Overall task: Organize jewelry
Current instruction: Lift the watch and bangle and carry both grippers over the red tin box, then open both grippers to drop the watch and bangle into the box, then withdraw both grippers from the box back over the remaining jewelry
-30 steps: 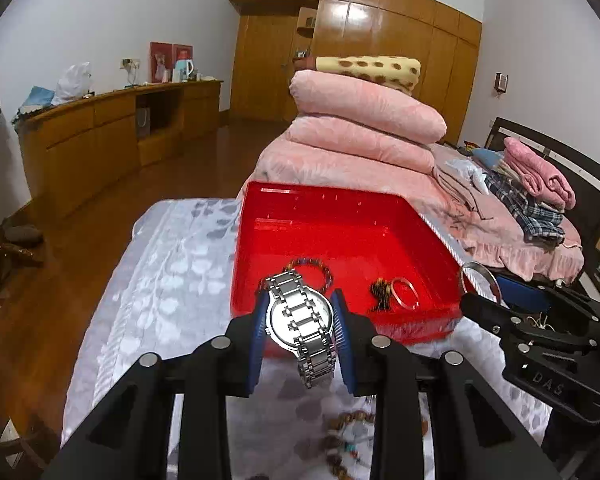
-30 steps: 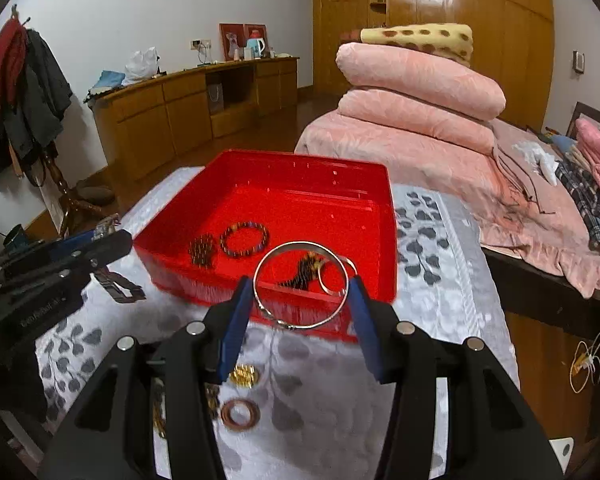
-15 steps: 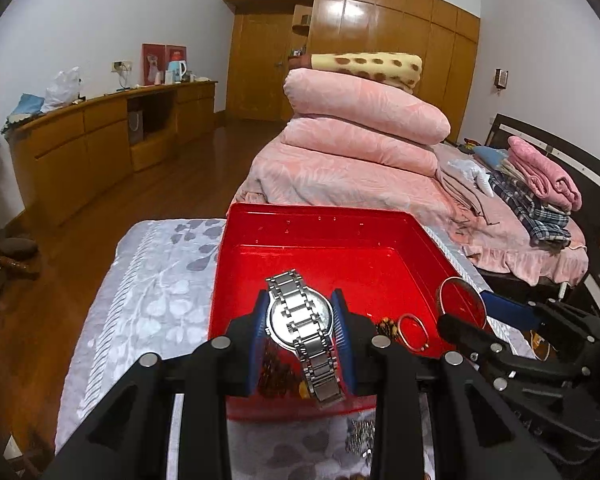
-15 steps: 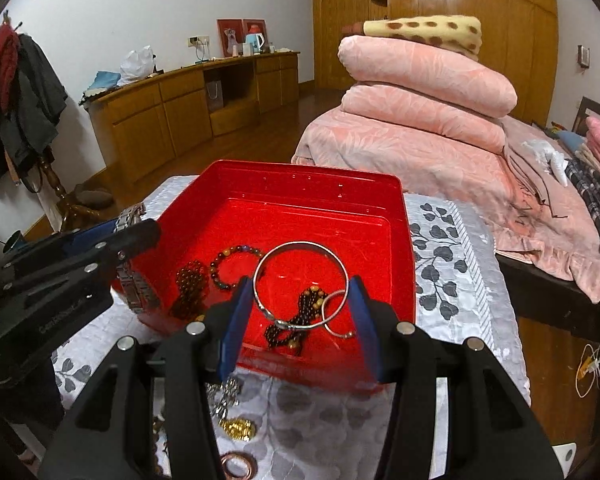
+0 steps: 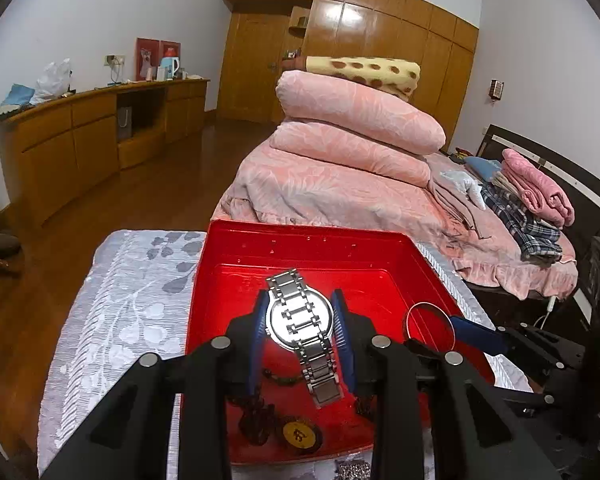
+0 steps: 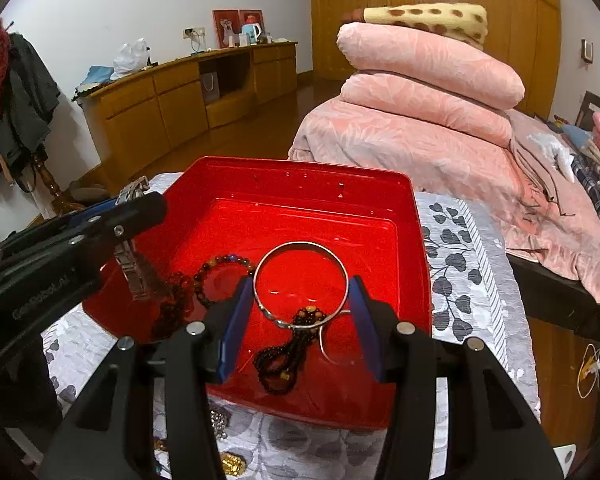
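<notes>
Watch (image 5: 300, 320), bangle (image 6: 301, 280) above tray (image 6: 300, 168)

The left tool (image 5: 300, 322) points forward and downward, its two blue pads pressed against opposite edges of a silver watch (image 5: 302, 320) that hangs between them. The right tool (image 6: 302, 298) tilts down more steeply, its blue pads clamped on either side of a thin silver bangle (image 6: 300, 280) held upright. Taking the red tray (image 6: 300, 172) as the landmark, both tools hang above its inside, the left one over its left part, the right one over its near middle.
</notes>
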A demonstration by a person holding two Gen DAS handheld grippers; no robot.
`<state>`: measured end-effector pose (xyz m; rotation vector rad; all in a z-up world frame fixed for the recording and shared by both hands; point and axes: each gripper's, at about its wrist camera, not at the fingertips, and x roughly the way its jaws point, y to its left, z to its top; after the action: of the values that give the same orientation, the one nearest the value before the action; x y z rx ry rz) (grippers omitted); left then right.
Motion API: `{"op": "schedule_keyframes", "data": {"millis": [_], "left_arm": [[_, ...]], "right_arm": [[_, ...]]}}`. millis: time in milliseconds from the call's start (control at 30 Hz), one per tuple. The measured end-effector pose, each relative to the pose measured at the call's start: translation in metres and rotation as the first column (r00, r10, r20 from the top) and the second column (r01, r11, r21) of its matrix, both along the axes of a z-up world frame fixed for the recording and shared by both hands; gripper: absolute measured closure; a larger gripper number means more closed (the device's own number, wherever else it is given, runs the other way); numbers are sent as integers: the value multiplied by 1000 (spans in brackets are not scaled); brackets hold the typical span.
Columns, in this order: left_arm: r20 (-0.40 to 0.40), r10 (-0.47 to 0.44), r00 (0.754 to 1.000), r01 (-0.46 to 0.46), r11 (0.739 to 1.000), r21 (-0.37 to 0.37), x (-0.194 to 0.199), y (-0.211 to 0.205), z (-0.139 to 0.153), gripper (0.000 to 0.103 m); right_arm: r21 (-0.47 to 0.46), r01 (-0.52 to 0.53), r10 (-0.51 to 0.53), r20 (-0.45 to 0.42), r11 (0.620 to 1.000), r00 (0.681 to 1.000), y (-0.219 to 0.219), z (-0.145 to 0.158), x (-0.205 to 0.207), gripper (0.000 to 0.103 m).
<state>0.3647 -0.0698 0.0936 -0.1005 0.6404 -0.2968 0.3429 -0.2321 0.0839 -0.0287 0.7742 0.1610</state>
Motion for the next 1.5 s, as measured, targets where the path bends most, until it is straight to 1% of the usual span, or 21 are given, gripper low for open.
{"op": "schedule_keyframes", "data": {"millis": [133, 467, 533, 600, 667, 800, 833, 900, 933, 1033, 1067, 1100, 1267, 1367, 1500], "left_arm": [[-25, -1, 1000, 1, 1000, -1, 6, 0, -8, 72], [-56, 5, 998, -4, 1000, 15, 11, 0, -16, 72], [-71, 10, 997, -8, 1000, 19, 13, 0, -18, 72], [-64, 16, 998, -14, 1000, 20, 12, 2, -17, 71], [-56, 17, 998, -16, 1000, 19, 11, 3, -16, 66], [-45, 30, 999, -29, 999, 21, 8, 6, -14, 65], [-41, 34, 999, -34, 999, 19, 6, 7, -13, 63], [-29, 45, 999, -44, 999, 21, 3, 9, -11, 57], [-17, 54, 998, -54, 998, 27, 0, 10, -9, 52], [14, 77, 997, -77, 996, 35, -11, 17, -5, 42], [22, 80, 997, -81, 996, 33, -16, 20, -4, 39], [28, 82, 996, -83, 996, 34, -20, 22, -3, 39], [72, 101, 992, -106, 992, 67, -49, 31, 0, 21], [81, 102, 992, -109, 990, 85, -67, 34, -1, 17], [76, 93, 993, -102, 988, 117, -87, 35, -8, 13]], "right_arm": [[-3, 3, -3, -11, 1000, 1000, 0, -4, 4, 56], [-4, 8, -8, -21, 1000, 1000, -2, -8, 7, 55], [-13, 9, -9, -25, 1000, 1000, -2, -9, 8, 54], [-25, 14, -15, -23, 1000, 1000, -3, -10, 9, 47], [-21, 17, -17, -20, 1000, 1000, -4, -11, 8, 47], [-16, 26, -26, -8, 1000, 1000, -7, -9, 6, 45], [-16, 30, -30, -2, 999, 1000, -8, -9, 5, 44], [-17, 38, -38, 9, 999, 999, -10, -8, 3, 37], [-17, 44, -43, 15, 999, 999, -11, -7, 1, 36], [-12, 48, -48, 30, 999, 998, -14, -6, -7, 32], [-10, 50, -50, 36, 999, 998, -15, -5, -10, 30], [-8, 52, -52, 46, 999, 998, -16, -4, -15, 28], [-7, 46, -45, 79, 999, 996, -17, 2, -40, 24], [-7, 37, -36, 95, 999, 995, -16, 2, -59, 23], [-8, 28, -28, 91, 1000, 995, -17, -3, -84, 22]]}}
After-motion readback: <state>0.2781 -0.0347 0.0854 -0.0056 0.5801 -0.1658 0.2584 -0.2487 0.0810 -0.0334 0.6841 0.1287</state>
